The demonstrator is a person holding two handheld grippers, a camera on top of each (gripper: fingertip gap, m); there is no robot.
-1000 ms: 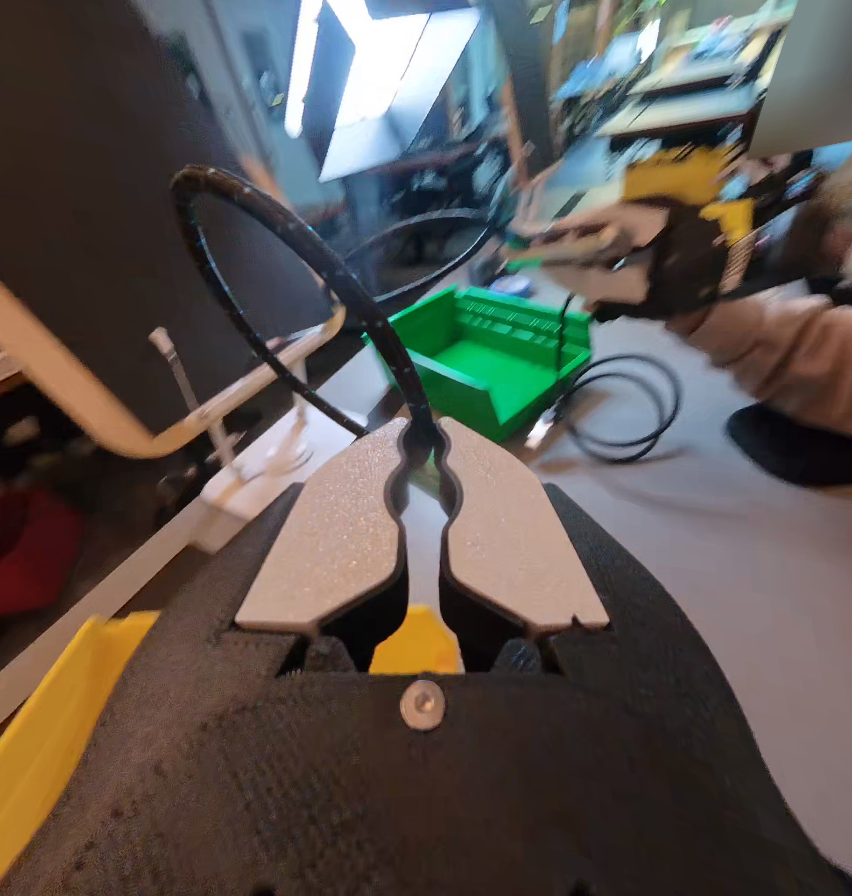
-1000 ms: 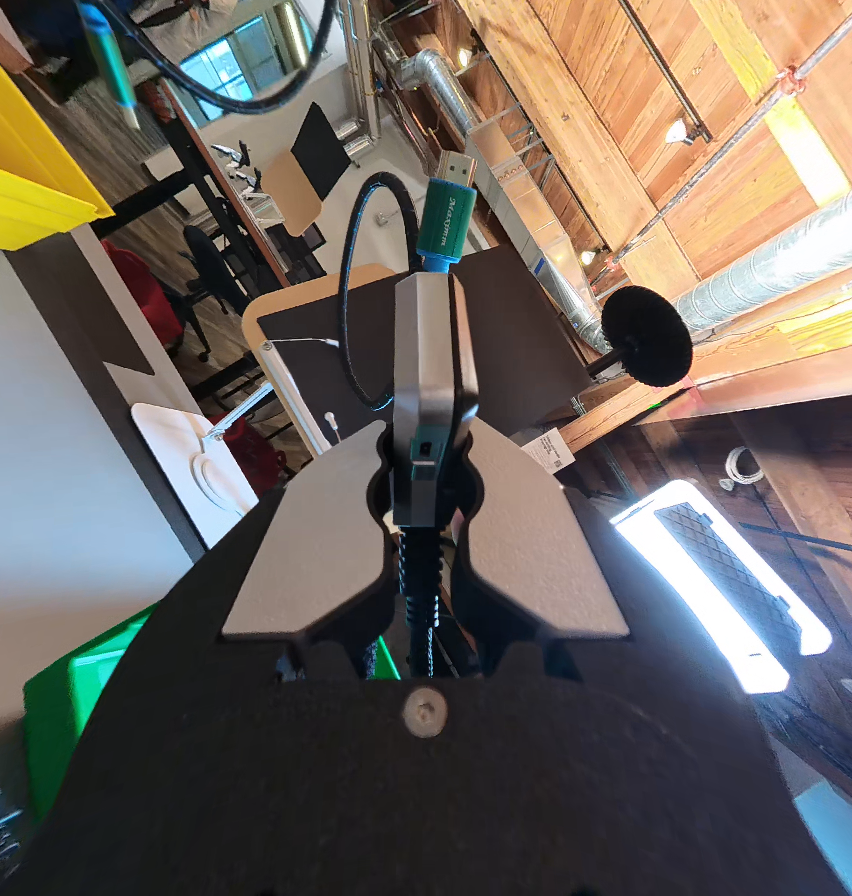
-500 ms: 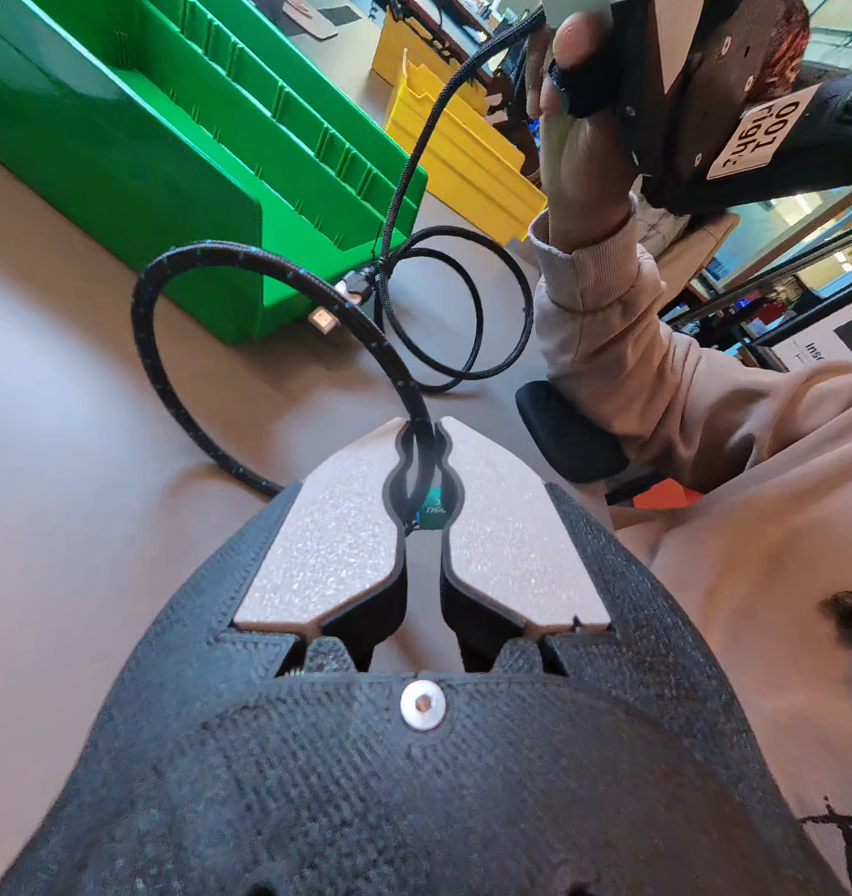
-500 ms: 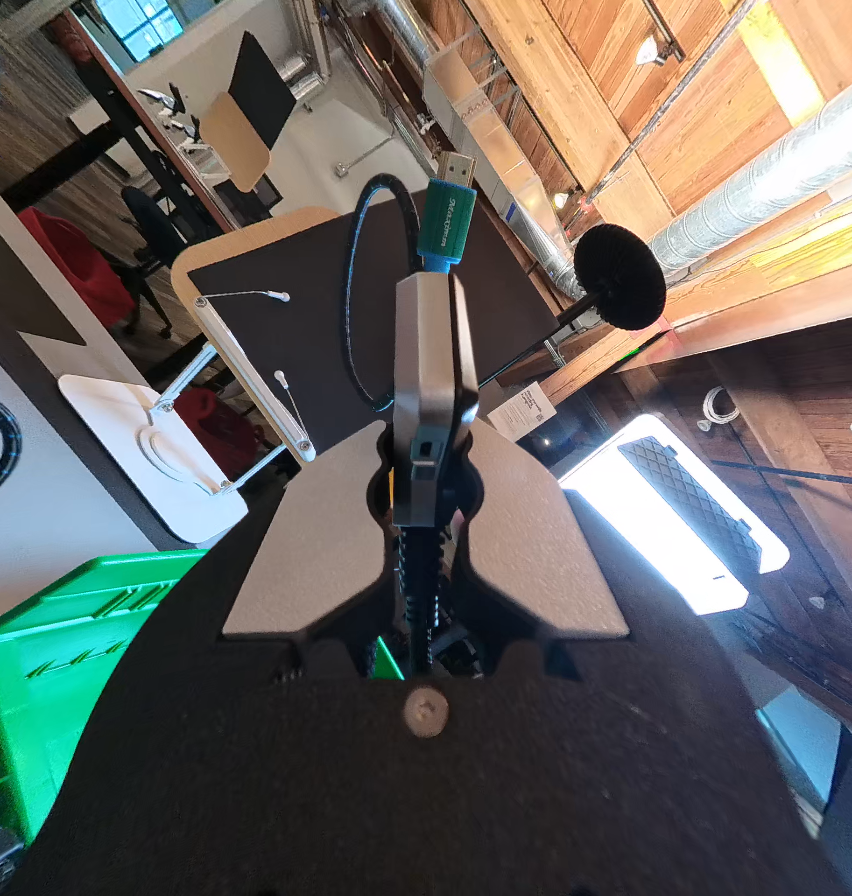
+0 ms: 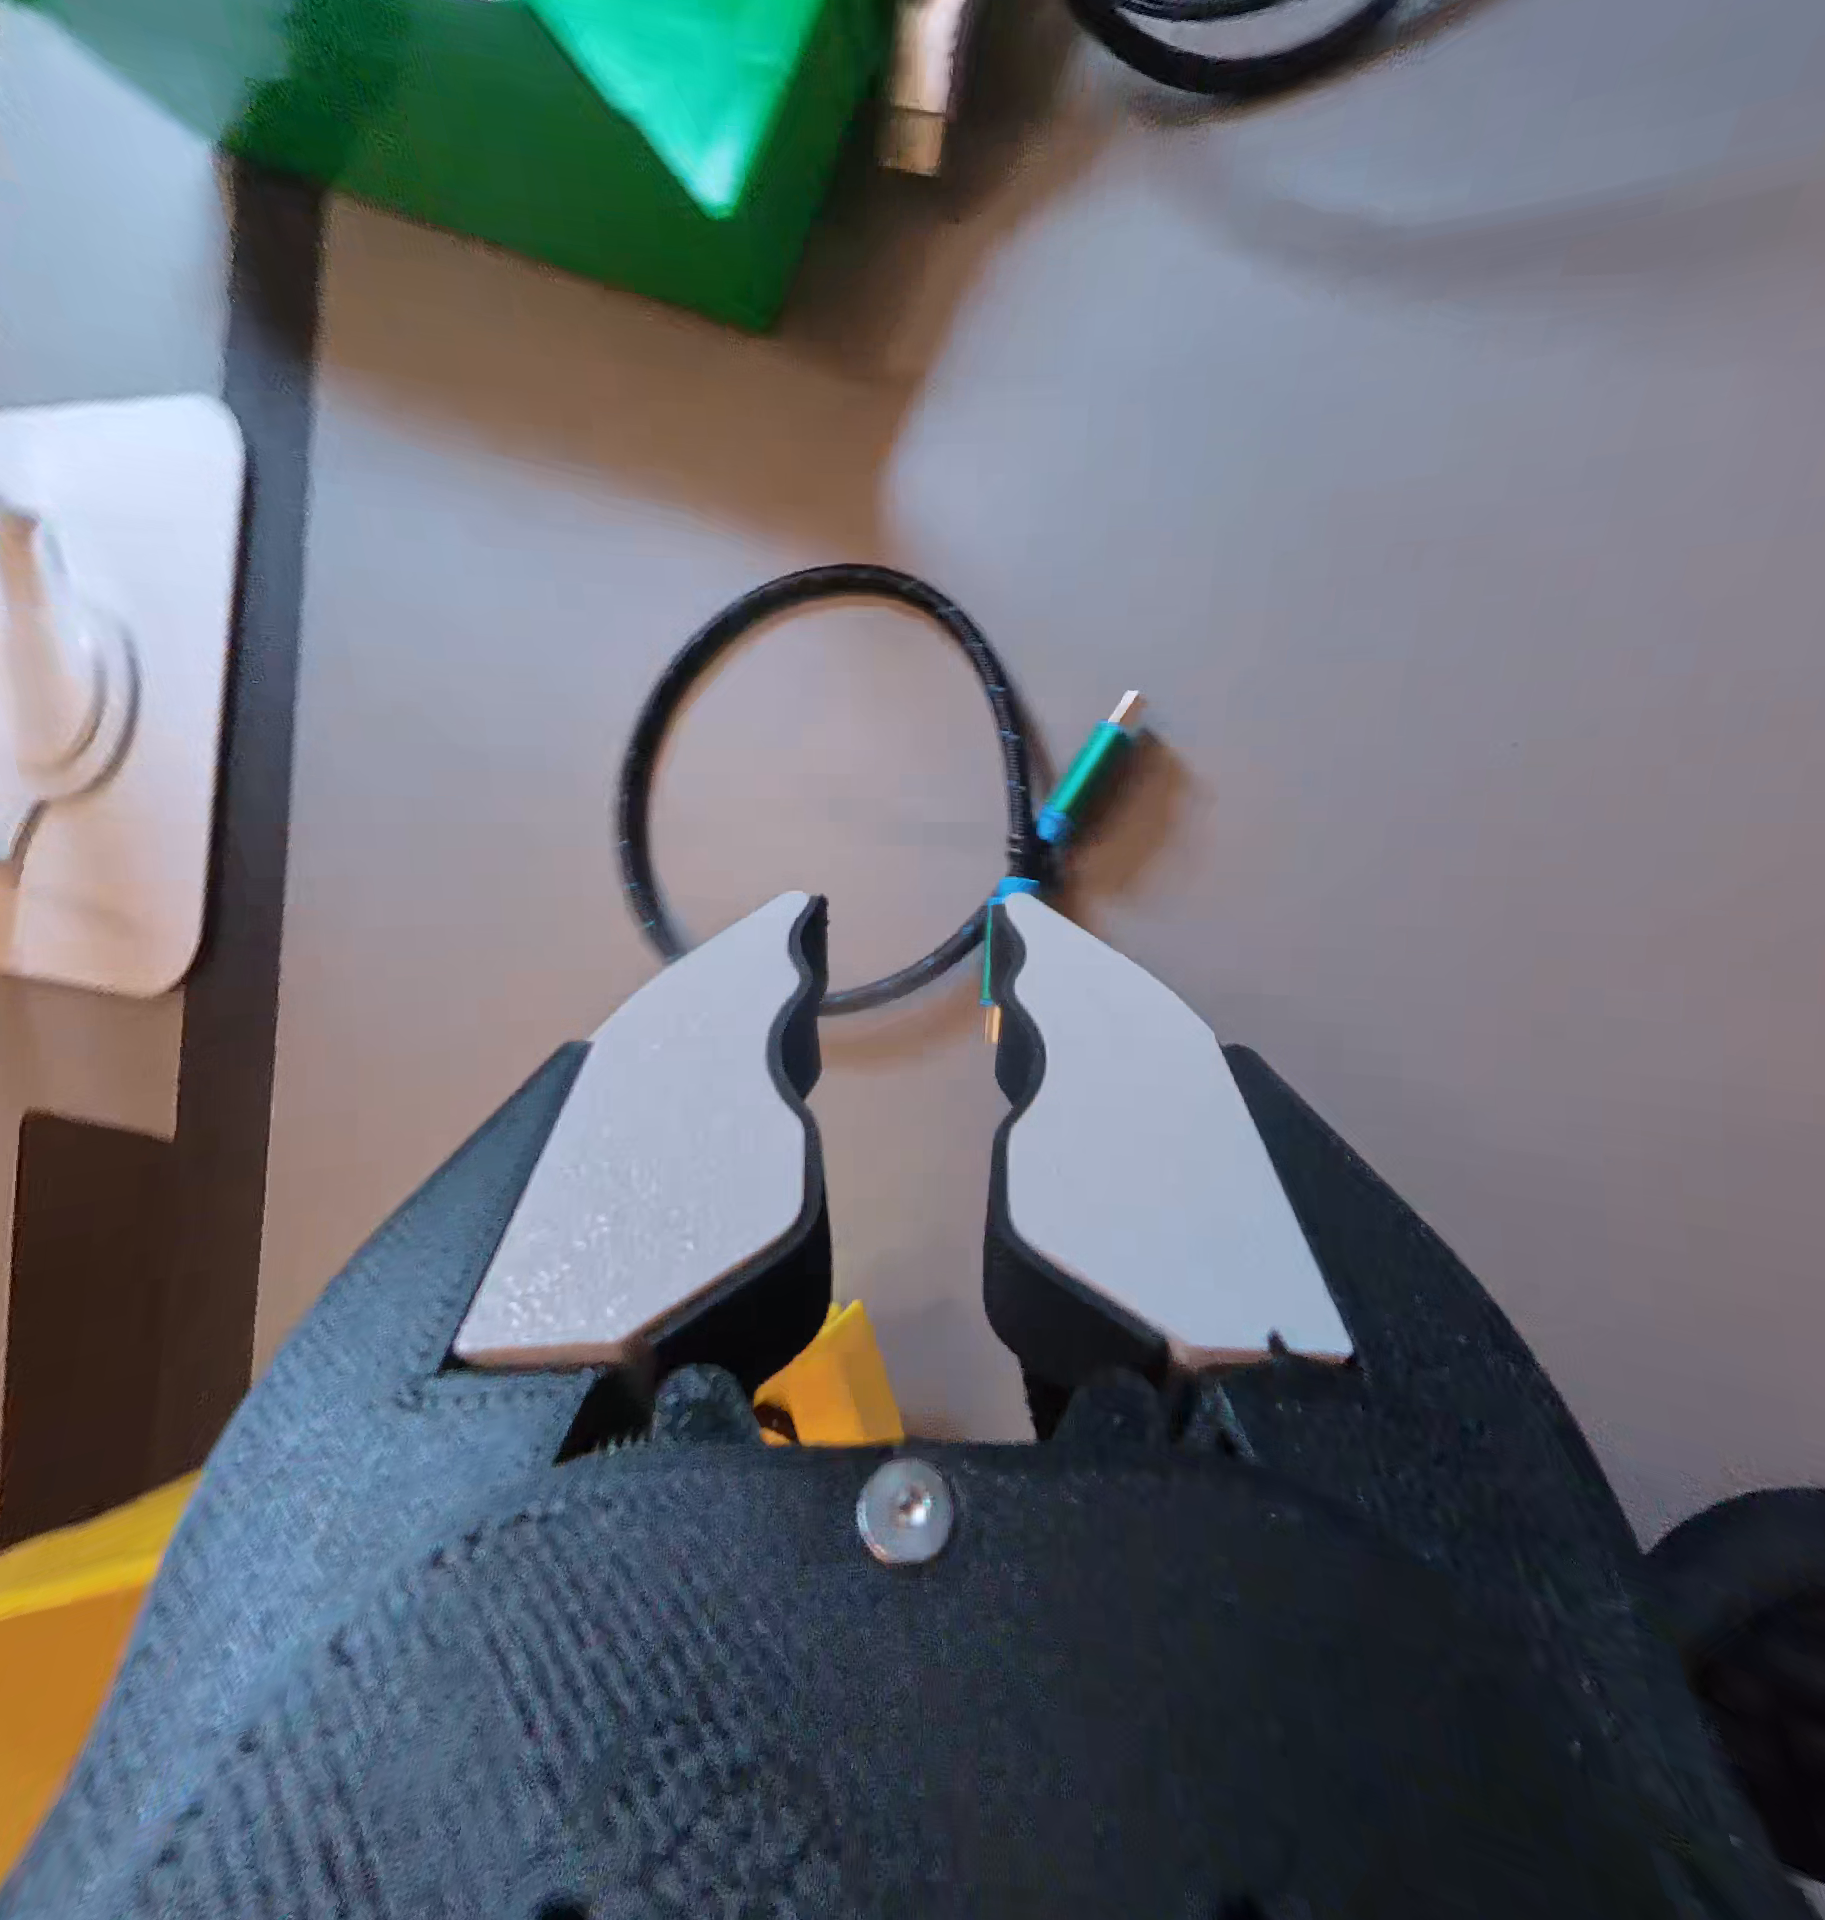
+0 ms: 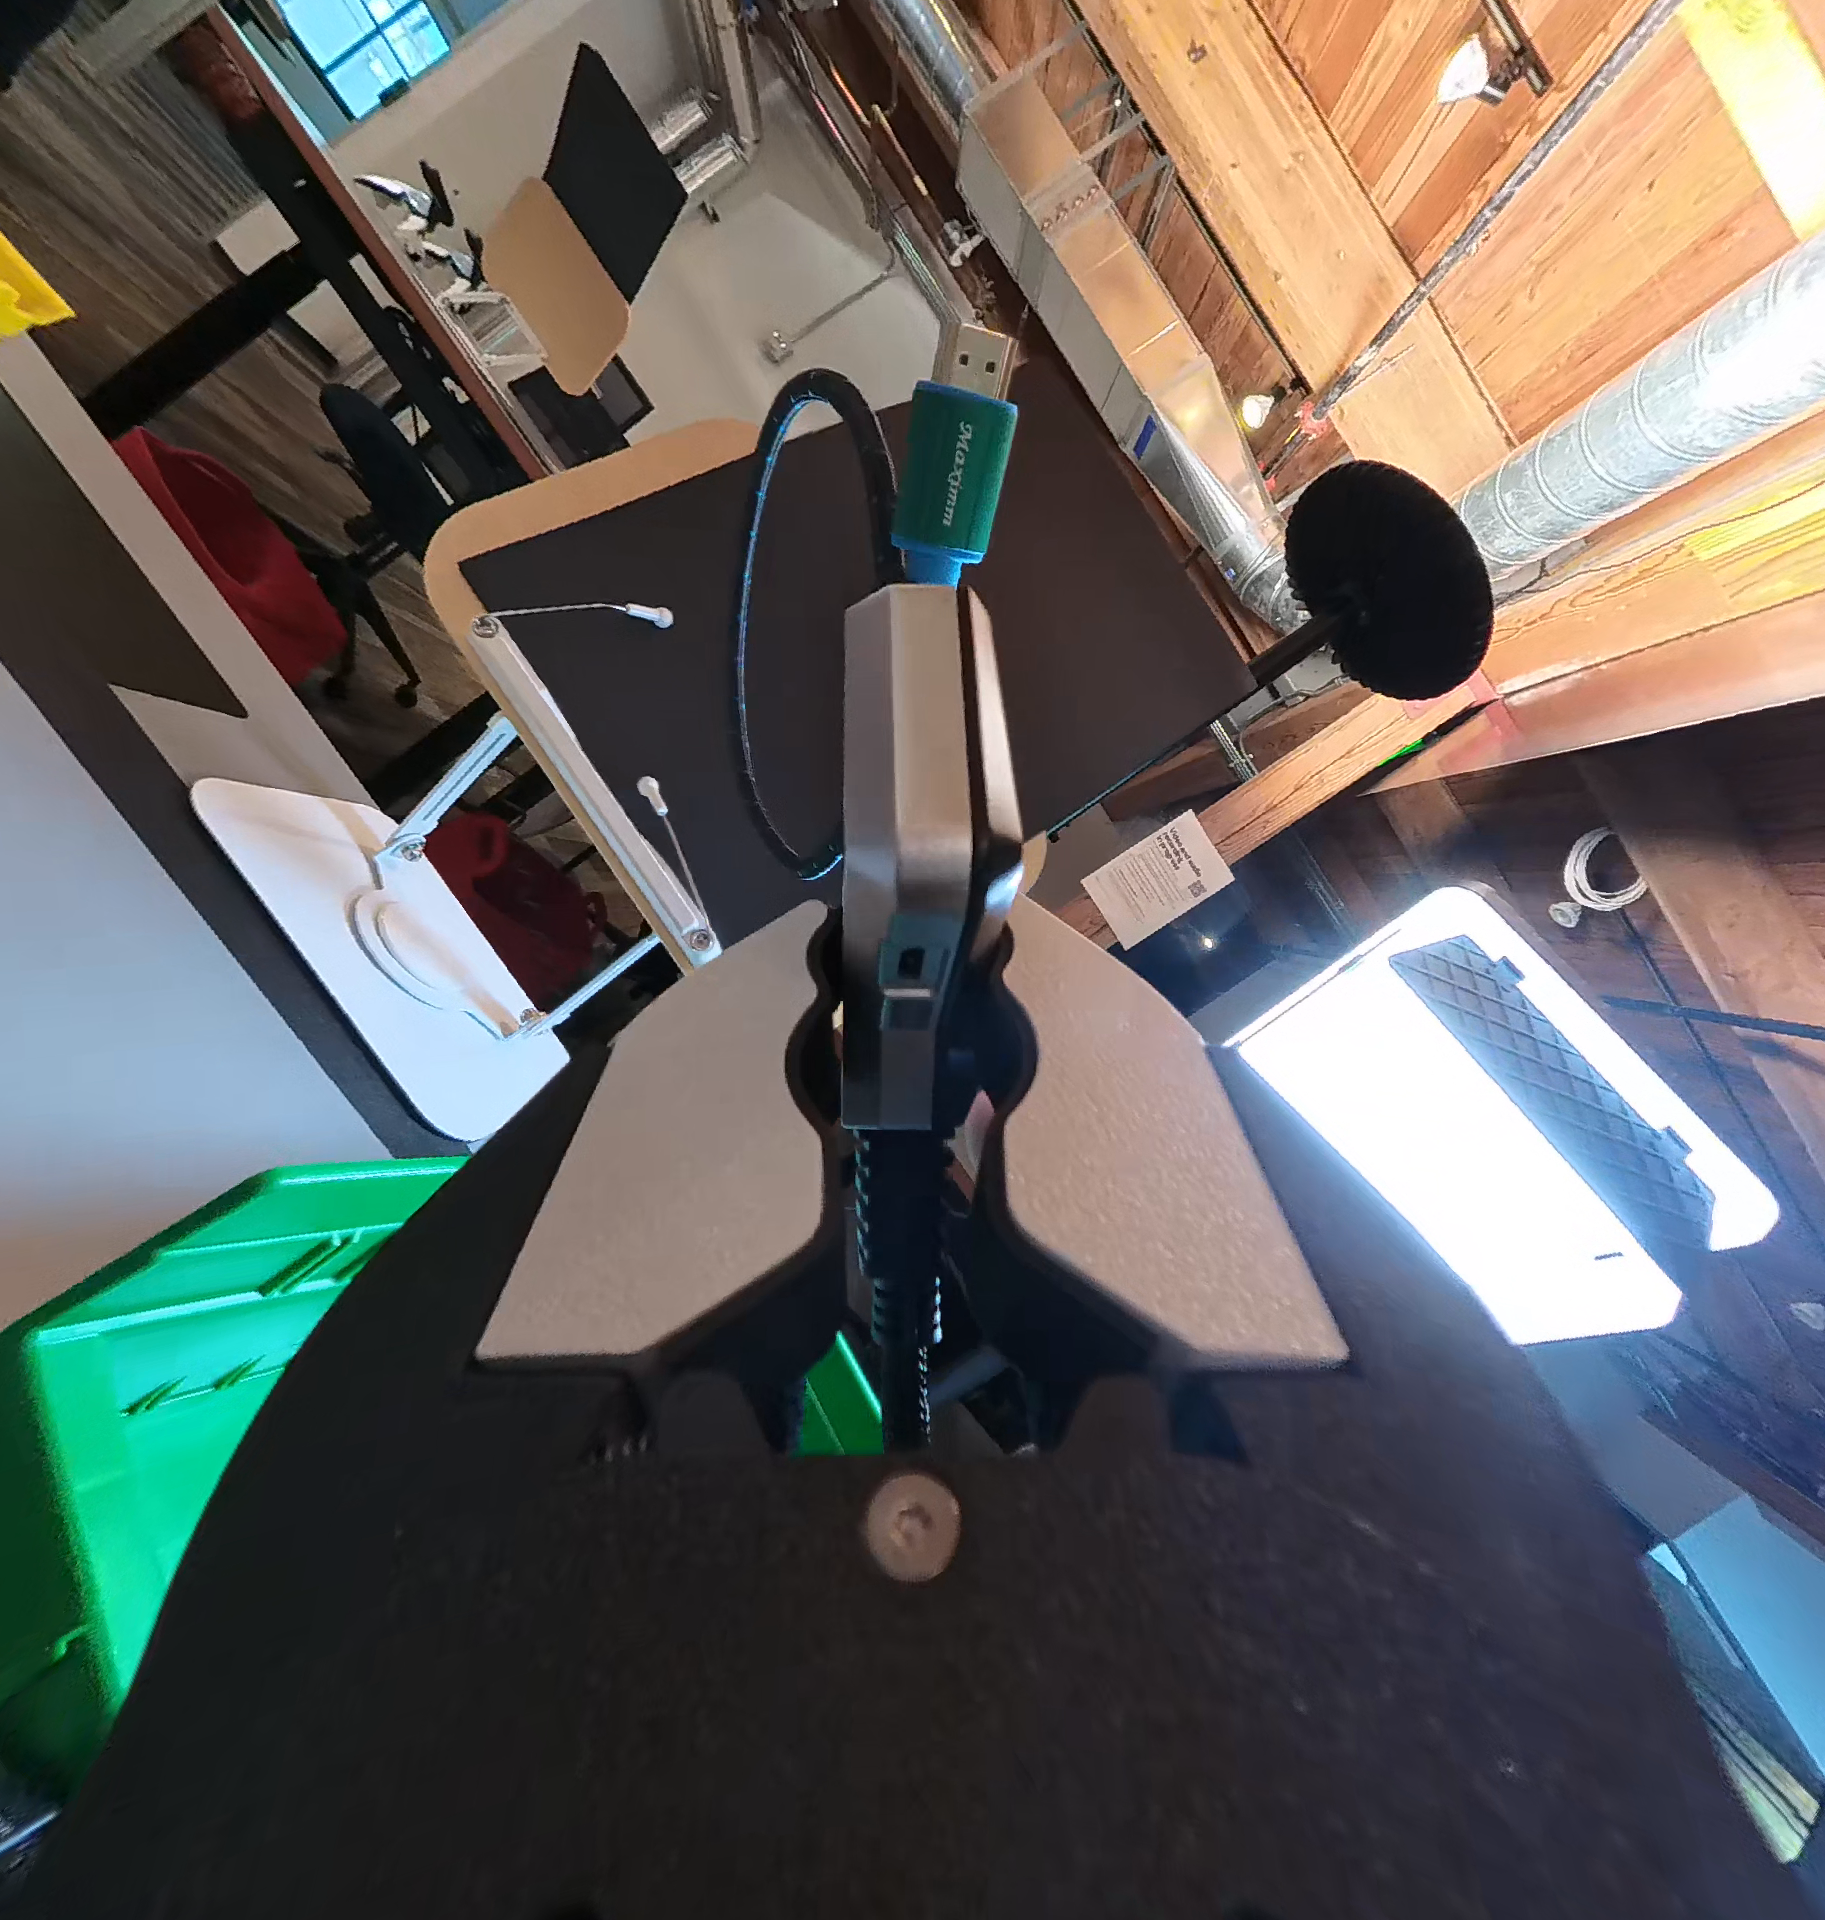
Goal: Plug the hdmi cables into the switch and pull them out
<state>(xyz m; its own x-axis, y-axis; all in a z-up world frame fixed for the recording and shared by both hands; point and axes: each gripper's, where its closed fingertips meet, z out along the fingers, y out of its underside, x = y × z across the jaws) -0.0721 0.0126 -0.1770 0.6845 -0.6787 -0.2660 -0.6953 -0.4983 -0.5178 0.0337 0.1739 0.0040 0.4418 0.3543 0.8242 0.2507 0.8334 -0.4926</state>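
Black cable has been dropped onto counter ahead of parted left tongs; 1 cable unplugged. Right tongs clamp switch.

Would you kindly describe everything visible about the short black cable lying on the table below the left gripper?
The short black cable is braided, flecked with blue, and curled into one closed loop on the grey table. Both ends carry green plugs with blue collars: one plug lies free, metal tip pointing up-right; the other sits against the inner edge of the open left gripper. Motion blur hides finer detail.
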